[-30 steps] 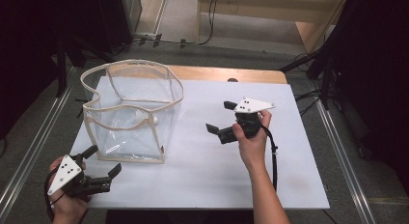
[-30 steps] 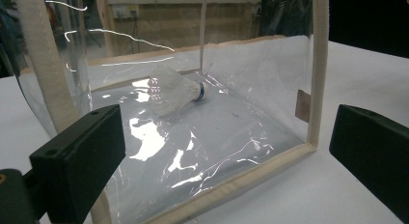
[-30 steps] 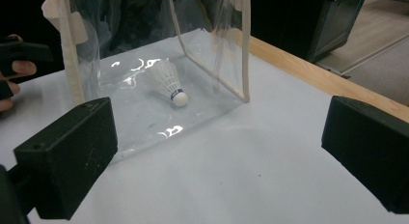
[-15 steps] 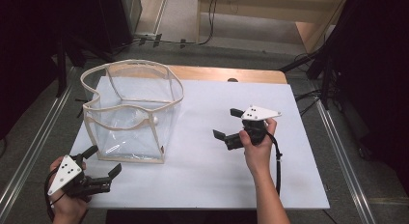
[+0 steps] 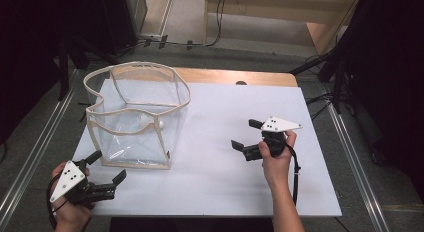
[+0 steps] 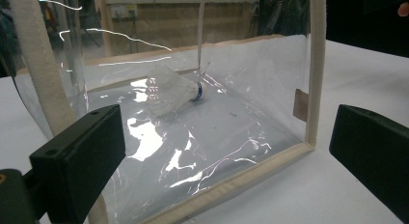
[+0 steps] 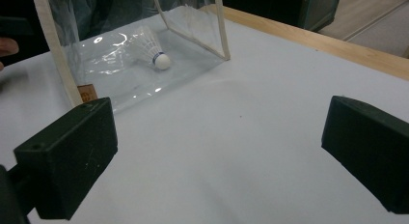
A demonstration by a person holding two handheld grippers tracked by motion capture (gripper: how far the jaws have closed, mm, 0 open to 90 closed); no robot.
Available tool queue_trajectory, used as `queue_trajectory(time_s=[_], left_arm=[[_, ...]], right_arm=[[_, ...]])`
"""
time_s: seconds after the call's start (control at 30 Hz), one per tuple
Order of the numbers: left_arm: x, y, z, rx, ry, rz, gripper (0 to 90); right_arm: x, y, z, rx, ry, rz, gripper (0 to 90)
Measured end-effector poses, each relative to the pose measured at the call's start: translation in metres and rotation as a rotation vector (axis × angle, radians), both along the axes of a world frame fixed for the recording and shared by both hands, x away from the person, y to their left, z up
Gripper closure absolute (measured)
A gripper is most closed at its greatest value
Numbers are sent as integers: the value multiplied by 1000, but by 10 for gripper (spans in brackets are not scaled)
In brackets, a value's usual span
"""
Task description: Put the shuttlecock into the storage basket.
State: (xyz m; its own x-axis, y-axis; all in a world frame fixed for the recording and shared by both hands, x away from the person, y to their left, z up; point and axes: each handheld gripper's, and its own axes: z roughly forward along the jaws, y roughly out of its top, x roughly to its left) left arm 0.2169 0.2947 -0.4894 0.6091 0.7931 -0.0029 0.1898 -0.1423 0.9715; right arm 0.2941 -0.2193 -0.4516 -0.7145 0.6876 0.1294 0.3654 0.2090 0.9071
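White table [image 5: 225, 142]; clear bag [image 5: 135, 117] holds shuttlecock [image 7: 153, 49]; label unreadable.

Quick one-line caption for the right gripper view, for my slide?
Open right gripper faces a clear bag holding a shuttlecock on the white table.

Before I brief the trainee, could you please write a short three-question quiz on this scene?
1. True or false: the shuttlecock lies on the bare table.
2. Which gripper is nearer the clear bag: A) left gripper B) right gripper?
3. Fill in: both grippers' jaws are ____.

Key: 1 false, it lies inside the bag; 2 A; 3 open.
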Motion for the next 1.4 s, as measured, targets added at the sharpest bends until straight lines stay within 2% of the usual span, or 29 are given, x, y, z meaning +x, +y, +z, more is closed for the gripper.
queue_trajectory(time_s=[0.8,1.33,1.4], left_arm=[[0,0,0,-3,-1,2,0],[-1,-1,0,-4,-2,2,0],[-1,-1,0,-7,-2,3,0]], right_arm=[[-25,-39,-21,31,17,-76,0],[-43,-60,-34,33,43,-115,0],[-44,-62,-35,30,35,-116,0]])
